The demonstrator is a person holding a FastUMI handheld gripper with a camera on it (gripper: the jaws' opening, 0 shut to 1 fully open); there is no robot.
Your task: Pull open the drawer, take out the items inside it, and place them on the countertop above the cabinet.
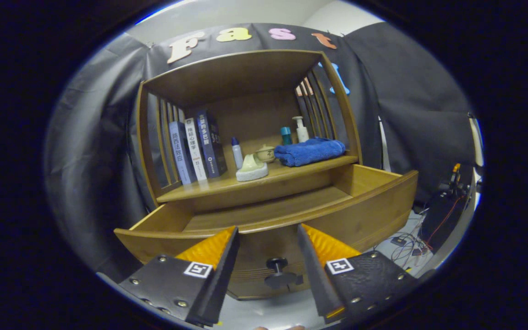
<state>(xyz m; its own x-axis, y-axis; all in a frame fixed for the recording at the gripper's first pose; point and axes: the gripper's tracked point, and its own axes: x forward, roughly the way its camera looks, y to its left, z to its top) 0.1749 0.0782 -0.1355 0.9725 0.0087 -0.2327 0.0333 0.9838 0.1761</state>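
The gripper [267, 238] hung in front of the wooden cabinet [245, 137] with its two fingers [218, 256] spread wide apart, gripping nothing and touching nothing. In the gap between them showed the front panel of the drawer [365, 206] and its dark round knob [277, 265], which sat lower down, between the finger bases and clear of both. The fingertips reached up to about the top edge of the drawer front; whether they brushed the wood could not be told, though they looked just short of it.

The drawer stood pulled well out from under the shelf, and the part of its inner floor that showed was bare wood. On the countertop above it [291, 170] lay a folded blue towel [310, 151] at the right, with a pale soap dish [251, 168] near the front edge and a small lidded pot [265, 153] just behind it. A small blue-capped bottle [237, 152], a teal bottle [286, 135] and a white pump bottle [300, 129] stood farther back, and three books [197, 149] stood upright at the left
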